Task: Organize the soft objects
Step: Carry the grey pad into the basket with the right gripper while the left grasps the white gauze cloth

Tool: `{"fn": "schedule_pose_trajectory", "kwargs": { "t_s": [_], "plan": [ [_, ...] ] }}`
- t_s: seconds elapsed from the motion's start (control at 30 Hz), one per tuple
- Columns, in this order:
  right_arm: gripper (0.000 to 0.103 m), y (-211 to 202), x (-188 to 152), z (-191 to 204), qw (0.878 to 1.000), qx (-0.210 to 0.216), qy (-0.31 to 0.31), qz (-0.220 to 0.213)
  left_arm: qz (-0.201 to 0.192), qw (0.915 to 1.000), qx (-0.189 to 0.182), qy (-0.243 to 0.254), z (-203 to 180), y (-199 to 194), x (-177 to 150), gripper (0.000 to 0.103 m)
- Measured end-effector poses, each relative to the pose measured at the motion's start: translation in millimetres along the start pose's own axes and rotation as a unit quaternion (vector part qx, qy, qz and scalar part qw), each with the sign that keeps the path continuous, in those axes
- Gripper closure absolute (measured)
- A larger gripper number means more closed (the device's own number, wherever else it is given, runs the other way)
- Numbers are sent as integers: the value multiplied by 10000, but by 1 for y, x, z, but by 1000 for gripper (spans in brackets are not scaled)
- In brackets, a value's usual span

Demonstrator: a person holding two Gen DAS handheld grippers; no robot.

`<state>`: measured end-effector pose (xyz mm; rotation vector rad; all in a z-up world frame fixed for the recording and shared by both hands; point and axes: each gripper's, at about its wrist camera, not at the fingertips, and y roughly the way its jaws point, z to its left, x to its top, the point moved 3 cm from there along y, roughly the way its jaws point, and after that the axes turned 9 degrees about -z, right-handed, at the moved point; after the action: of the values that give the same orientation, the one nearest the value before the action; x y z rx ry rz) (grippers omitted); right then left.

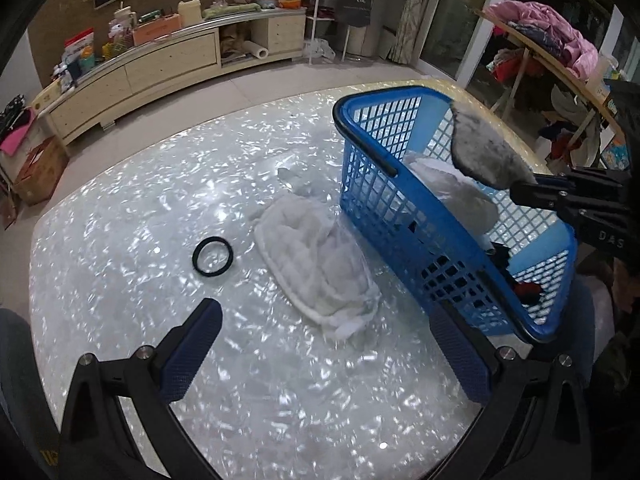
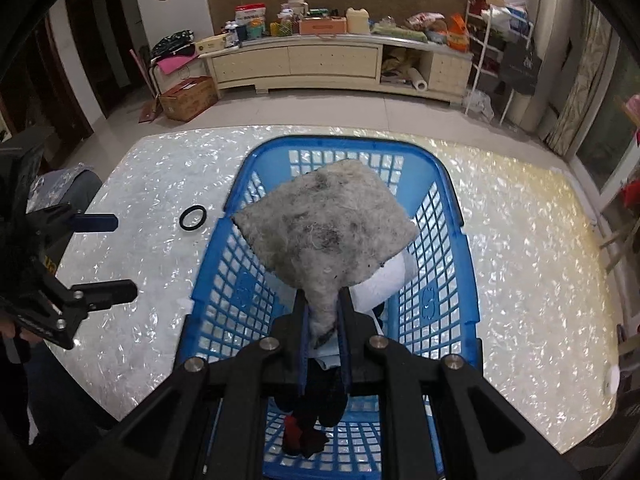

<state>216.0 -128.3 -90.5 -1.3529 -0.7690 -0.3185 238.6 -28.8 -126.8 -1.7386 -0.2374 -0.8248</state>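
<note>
Hovering low over the near edge of the table, the left gripper has its jaws wide apart with nothing between them, tilted steeply down toward the white cloth that lies just beside the blue basket. A black ring sits farther toward the left edge. The right gripper is clamped on one corner of a grey felt pad, which hangs above the basket's open top, pointing steeply down from the near side. Inside lie white and dark fabric pieces. Held by a corner only, the pad could catch on the basket rim when let go and drape half outside. The left gripper's reach could also nudge the basket, since the cloth touches its wall.
</note>
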Motion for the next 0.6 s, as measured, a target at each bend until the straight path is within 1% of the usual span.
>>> {"fn": "schedule_pose_trajectory", "kwargs": {
  "t_s": [0.2,0.27,0.4,0.53,0.6],
  "plan": [
    [91,14,8,-14,9995,32,236,184,103,9998,-170,49,3,35,7,0],
    [91,22,10,-14,9993,34,259,276,120,9997,-207,110,3,46,8,0],
    [91,44,7,-13,9979,26,260,588,291,9990,-222,251,2,72,6,0],
    [91,56,1,-7,9960,-39,193,873,393,9985,-308,225,6,90,4,0],
    [91,55,3,-5,9959,-82,182,887,441,9983,-322,226,9,98,3,0]
  ]
}}
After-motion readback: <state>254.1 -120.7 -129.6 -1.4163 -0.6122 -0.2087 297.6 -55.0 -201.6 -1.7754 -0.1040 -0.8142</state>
